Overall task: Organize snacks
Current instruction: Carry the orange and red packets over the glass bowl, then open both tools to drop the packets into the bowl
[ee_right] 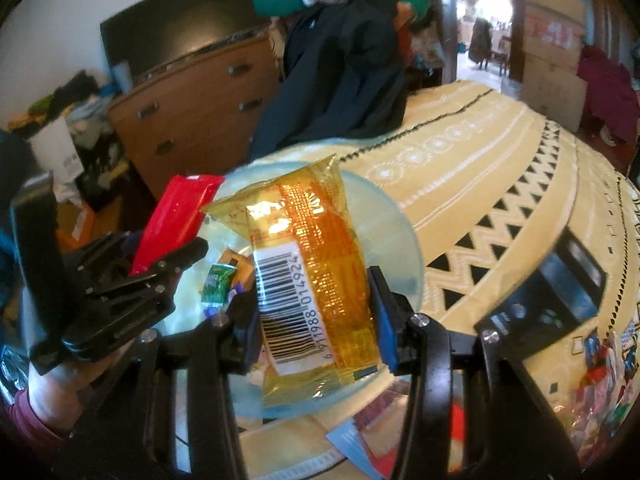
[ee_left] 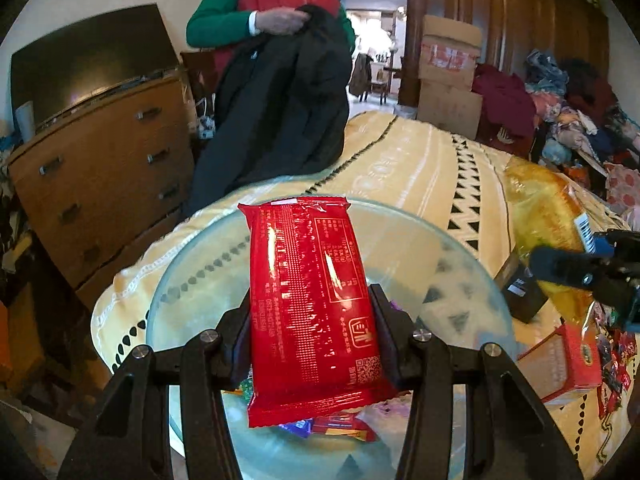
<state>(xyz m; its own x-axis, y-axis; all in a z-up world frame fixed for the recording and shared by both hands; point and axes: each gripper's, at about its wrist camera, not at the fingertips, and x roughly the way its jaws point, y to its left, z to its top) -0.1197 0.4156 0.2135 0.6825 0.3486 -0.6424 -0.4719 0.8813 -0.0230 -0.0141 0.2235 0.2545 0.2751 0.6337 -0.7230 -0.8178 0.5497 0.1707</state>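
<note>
My left gripper [ee_left: 311, 320] is shut on a red snack packet [ee_left: 312, 300] and holds it upright above a clear glass bowl [ee_left: 192, 264] that holds several small wrapped snacks [ee_left: 340, 428]. My right gripper [ee_right: 316, 312] is shut on a yellow-orange snack packet [ee_right: 316, 280] with a barcode, held over the same bowl [ee_right: 396, 240]. The left gripper [ee_right: 132, 280] with the red packet [ee_right: 176, 220] shows at the left of the right wrist view. The right gripper [ee_left: 580, 272] and the yellow packet [ee_left: 540, 208] show at the right of the left wrist view.
The bowl rests on a bed with a yellow patterned blanket [ee_left: 420, 160]. A red box [ee_left: 568, 364] and loose candies [ee_left: 612, 360] lie at the right. A black box [ee_right: 560, 280] lies on the blanket. A person with a dark coat [ee_left: 280, 92] stands beside a wooden dresser [ee_left: 100, 180].
</note>
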